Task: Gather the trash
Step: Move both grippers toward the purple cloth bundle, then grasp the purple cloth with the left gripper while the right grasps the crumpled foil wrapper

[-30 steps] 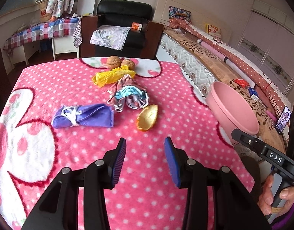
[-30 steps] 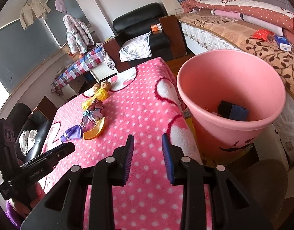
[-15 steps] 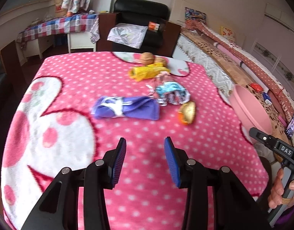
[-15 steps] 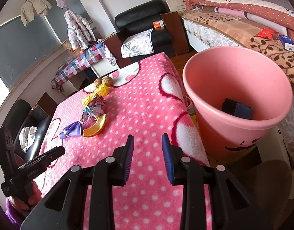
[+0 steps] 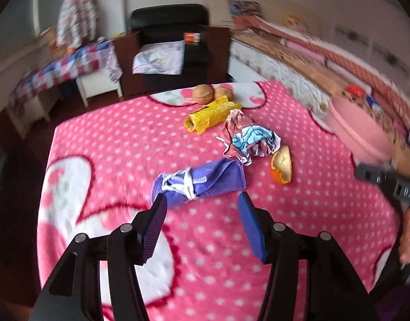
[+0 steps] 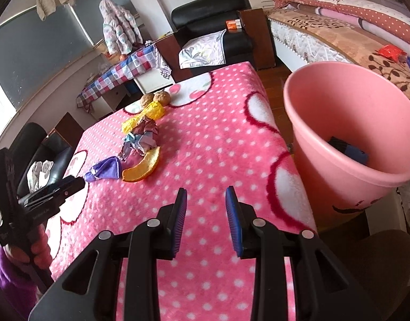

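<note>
- Trash lies in a row on the pink white-dotted fleece tablecloth (image 5: 130,139): rolled purple cloth (image 5: 202,182), curled orange peel (image 5: 282,164), crumpled foil wrapper (image 5: 249,140), yellow plastic wrapper (image 5: 211,113)
- Round pink plastic bin (image 6: 346,123) stands off the tablecloth's edge; a black armchair (image 6: 213,24) sits beyond its far end
- Left gripper (image 5: 202,218) hovers just before the purple cloth, jaws spread, empty; right gripper (image 6: 206,211) likewise parted, empty, over the tablecloth

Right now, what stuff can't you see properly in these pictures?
- Inside the pink bin: right wrist view shows only a dark and blue thing; the near wall hides the bottom.
- Same bin in the left wrist view: blurred, interior out of sight.
- Purple wrapper: right wrist view, partly behind the left gripper's body.
- Crumpled wrapper: print too blurred to read.
- Two round brown things: too small to identify.
</note>
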`<action>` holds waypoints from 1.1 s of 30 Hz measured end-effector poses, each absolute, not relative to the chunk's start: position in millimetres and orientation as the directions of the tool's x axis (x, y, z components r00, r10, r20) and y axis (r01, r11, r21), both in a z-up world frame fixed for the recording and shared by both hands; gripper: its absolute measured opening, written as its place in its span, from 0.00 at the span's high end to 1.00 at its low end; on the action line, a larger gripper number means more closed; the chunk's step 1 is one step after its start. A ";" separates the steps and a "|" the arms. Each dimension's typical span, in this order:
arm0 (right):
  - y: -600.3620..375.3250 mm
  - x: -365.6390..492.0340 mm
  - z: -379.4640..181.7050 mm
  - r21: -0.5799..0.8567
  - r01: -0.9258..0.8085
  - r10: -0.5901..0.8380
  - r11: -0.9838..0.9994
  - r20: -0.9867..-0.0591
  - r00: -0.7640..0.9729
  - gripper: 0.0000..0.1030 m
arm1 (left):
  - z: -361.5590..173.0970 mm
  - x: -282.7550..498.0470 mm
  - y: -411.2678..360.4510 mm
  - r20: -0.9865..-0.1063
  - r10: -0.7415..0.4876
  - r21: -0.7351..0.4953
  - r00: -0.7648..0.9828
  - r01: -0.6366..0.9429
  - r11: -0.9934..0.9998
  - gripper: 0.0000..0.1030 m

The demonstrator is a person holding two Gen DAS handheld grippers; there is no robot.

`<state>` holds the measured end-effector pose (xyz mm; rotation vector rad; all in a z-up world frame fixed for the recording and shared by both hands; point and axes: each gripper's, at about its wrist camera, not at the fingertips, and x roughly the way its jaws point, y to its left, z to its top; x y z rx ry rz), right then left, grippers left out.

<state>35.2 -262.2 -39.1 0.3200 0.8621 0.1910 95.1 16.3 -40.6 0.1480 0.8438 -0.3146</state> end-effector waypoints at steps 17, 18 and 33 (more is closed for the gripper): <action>-230.5 83.9 -39.3 0.407 -0.067 0.369 0.911 -0.732 0.573 0.70 | -69.6 140.3 -0.9 -0.803 -0.238 0.190 0.547 0.613 0.767 0.41; -226.9 89.3 -36.9 0.421 -0.077 0.387 0.904 -0.728 0.566 0.70 | -70.5 142.0 -1.3 -0.801 -0.236 0.197 0.550 0.614 0.764 0.41; -177.7 140.6 -29.6 0.397 -0.181 0.430 0.900 -0.736 0.523 0.58 | -47.1 143.6 45.4 -0.781 -0.321 -0.043 0.536 0.466 0.884 0.75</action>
